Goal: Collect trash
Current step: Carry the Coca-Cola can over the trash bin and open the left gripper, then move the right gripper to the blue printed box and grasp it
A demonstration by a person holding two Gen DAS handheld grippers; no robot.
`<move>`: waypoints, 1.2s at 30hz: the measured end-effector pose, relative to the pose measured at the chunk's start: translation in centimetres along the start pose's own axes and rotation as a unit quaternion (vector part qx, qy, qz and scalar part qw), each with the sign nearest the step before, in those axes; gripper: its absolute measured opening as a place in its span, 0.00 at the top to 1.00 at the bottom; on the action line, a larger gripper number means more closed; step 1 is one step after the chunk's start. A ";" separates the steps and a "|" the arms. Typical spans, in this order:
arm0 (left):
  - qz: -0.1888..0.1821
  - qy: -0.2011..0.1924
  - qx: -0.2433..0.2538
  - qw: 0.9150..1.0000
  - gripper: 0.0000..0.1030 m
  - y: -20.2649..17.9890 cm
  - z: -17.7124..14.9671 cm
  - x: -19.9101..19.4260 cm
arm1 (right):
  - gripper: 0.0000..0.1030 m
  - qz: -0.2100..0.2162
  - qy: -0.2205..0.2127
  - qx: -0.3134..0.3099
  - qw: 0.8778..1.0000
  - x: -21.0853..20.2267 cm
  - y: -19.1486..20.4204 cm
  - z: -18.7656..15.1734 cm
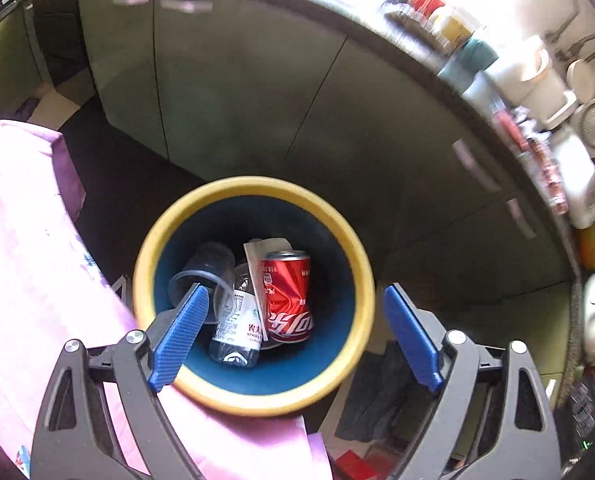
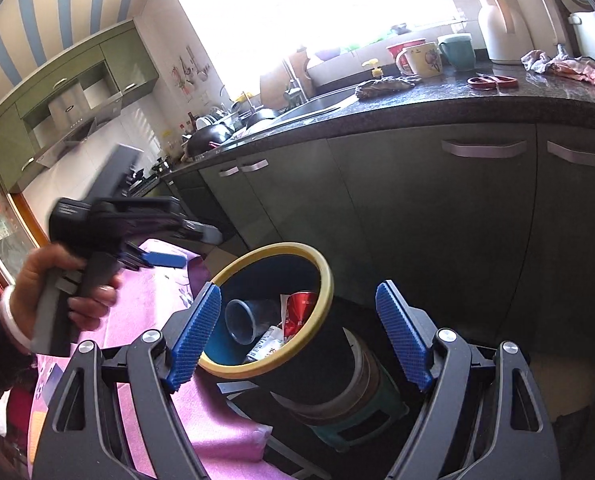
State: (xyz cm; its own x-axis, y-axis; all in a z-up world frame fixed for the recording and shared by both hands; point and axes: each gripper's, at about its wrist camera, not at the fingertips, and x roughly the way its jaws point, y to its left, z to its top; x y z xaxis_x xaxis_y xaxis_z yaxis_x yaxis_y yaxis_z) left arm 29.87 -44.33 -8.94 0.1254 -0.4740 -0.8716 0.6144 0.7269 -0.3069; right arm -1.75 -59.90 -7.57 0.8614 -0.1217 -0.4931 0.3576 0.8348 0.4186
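Observation:
A bin with a yellow rim (image 1: pixel 257 184) and dark blue inside stands beside a pink-clothed table (image 1: pixel 25 260). In it lie a dented red cola can (image 1: pixel 287 292), a clear water bottle (image 1: pixel 237 328), a clear plastic cup (image 1: pixel 205 272) and a scrap of paper (image 1: pixel 265 246). My left gripper (image 1: pixel 295 292) hangs open above the bin's mouth, holding nothing. In the right wrist view the bin rim (image 2: pixel 273 246), the can (image 2: pixel 299 312) and the cup (image 2: pixel 243 320) show between the fingers of my open, empty right gripper (image 2: pixel 297 290). A hand holds the left gripper (image 2: pixel 157 258) at the left.
Green cabinet doors (image 2: pixel 437 220) close in behind the bin under a dark stone counter (image 2: pixel 457 100) with mugs (image 2: pixel 419 60), red scissors (image 2: pixel 493 81), a kettle and a sink. The bin rests on a teal stool (image 2: pixel 357 420). Dark cloth lies on the floor (image 1: pixel 373 400).

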 end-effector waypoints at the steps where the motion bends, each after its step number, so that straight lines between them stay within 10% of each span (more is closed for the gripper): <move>1: -0.004 -0.016 0.004 1.000 0.17 0.3 -0.6 -1.6 | 0.23 0.003 0.002 -0.001 1.000 0.1 0.3 -0.1; 15: 0.039 -0.251 -0.039 0.966 0.07 12.0 -17.3 -24.7 | 0.23 0.144 0.082 -0.139 0.976 1.9 14.2 -3.5; 18: 0.064 -0.285 -0.073 0.954 0.07 15.9 -22.3 -27.6 | 0.21 0.214 0.116 -0.208 0.948 2.7 18.8 -4.9; 26: 0.088 -0.399 -0.127 0.904 0.07 25.0 -31.6 -32.3 | 0.13 0.359 0.200 -0.394 0.822 5.9 30.0 -10.0; 31: 0.156 -0.452 -0.118 0.870 0.07 29.1 -32.8 -32.0 | 0.12 0.362 0.237 -0.440 0.787 8.6 33.6 -12.9; 36: 0.194 -0.459 -0.140 0.856 0.07 32.2 -33.6 -30.1 | 0.11 0.349 0.257 -0.474 0.766 10.4 35.3 -14.4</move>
State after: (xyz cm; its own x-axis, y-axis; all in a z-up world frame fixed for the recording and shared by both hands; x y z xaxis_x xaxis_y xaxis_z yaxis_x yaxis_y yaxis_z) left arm 19.66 10.04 -5.45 0.9155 -0.2677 -0.3005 0.1939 0.9477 -0.2535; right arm 14.65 -24.01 -8.91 0.3804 0.5570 -0.7382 -0.7592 0.6439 0.0946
